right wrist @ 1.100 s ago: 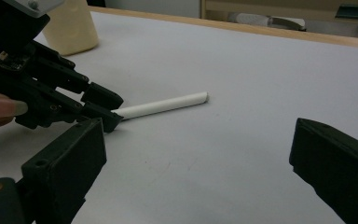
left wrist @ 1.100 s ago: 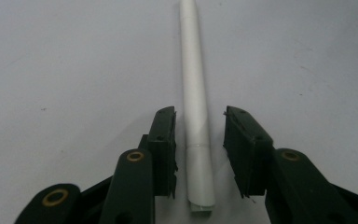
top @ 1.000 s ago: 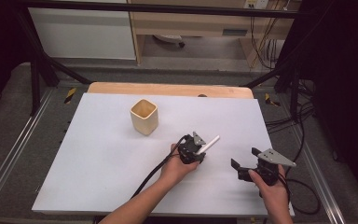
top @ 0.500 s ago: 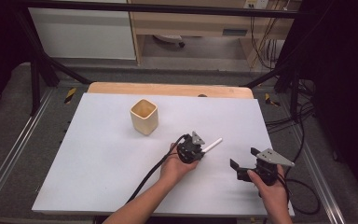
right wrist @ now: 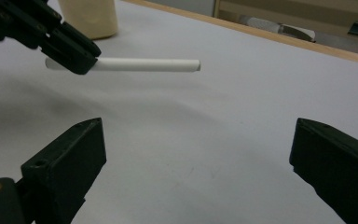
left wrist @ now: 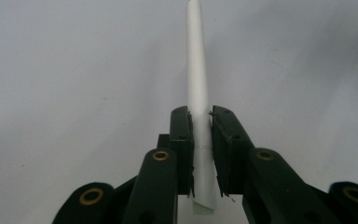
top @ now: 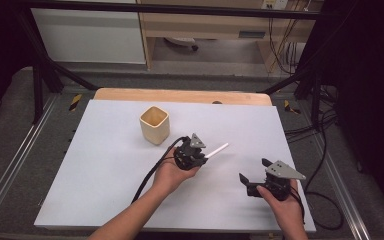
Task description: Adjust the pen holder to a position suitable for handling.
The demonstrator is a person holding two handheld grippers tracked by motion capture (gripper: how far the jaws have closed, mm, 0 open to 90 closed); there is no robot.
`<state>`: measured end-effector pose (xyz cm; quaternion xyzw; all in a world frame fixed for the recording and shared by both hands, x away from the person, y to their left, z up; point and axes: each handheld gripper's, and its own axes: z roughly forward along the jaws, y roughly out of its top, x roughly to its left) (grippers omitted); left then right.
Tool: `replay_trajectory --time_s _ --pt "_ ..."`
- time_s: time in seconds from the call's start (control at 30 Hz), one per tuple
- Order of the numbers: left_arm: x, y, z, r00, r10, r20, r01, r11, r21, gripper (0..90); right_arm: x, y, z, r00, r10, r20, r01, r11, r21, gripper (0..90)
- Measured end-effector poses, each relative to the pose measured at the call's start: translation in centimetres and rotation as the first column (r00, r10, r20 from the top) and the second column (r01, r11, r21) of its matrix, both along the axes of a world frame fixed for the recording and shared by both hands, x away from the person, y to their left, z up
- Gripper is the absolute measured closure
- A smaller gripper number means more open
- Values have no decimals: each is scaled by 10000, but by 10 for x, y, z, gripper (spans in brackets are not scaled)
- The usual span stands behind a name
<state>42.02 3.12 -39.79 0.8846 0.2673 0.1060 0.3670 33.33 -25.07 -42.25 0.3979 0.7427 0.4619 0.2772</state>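
We see the left gripper clamped on a white stick, most of it jutting past the jaw tips, lifted off the white table. Right gripper sits to its right w/ jaws wide apart, nothing btwn them. Beige cup stands just beyond the left gripper.

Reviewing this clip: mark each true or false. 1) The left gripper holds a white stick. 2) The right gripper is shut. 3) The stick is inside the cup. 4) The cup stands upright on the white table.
1) True: the left gripper is shut on the white stick, which pokes out past its jaws.
2) False: the right gripper is open, its jaws wide apart and holding nothing.
3) False: the stick is held above the table, apart from the beige cup.
4) True: the cup stands upright on the white table.
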Motion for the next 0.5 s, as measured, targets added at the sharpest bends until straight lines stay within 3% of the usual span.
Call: replay_trajectory --time_s 0.13,0.23,0.5 --pt "-6 8 11 9996 -238 -176 238 9997 30 791 -4 17 0 9987 464 216 -449 9970 -636 40" --pt "-11 12 19 9984 -487 -302 495 9985 245 791 -7 31 -1 9956 861 357 -812 9893 -1209 38" --pt "-20 18 31 9941 -956 -514 995 9919 791 791 -19 65 -2 9794 1856 802 -1544 9426 -2960 51"
